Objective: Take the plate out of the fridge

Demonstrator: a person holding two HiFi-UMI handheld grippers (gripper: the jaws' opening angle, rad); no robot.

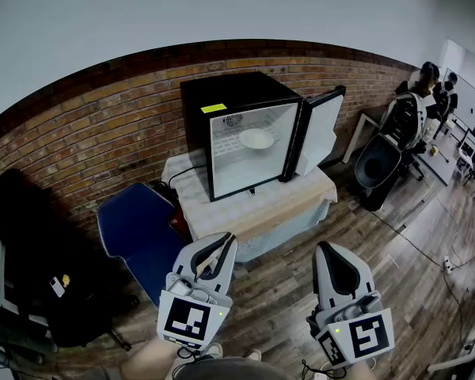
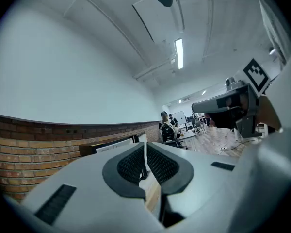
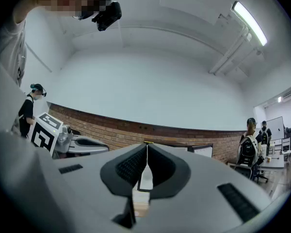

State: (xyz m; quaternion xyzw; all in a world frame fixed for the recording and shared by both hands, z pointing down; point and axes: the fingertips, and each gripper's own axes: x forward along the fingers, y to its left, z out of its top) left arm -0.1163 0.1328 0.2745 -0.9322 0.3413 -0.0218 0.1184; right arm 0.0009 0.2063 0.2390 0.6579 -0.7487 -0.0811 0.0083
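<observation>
A white plate [image 1: 256, 139] lies on a shelf inside the black mini fridge [image 1: 237, 101]. The fridge door [image 1: 321, 129] stands swung open to the right. The fridge sits on a cloth-covered table [image 1: 289, 204] against the brick wall. Both grippers are held low in the head view, well short of the table. My left gripper [image 1: 224, 241] points toward the fridge and is shut with nothing in it, as the left gripper view [image 2: 145, 145] also shows. My right gripper [image 1: 324, 248] is likewise shut and empty, its pads meeting in the right gripper view [image 3: 147, 146].
A blue chair [image 1: 138, 232] stands left of the table, with a black office chair [image 1: 32, 252] further left. At the right are another black chair [image 1: 380, 161] and seated people at desks [image 1: 423, 81]. Wood floor lies between me and the table.
</observation>
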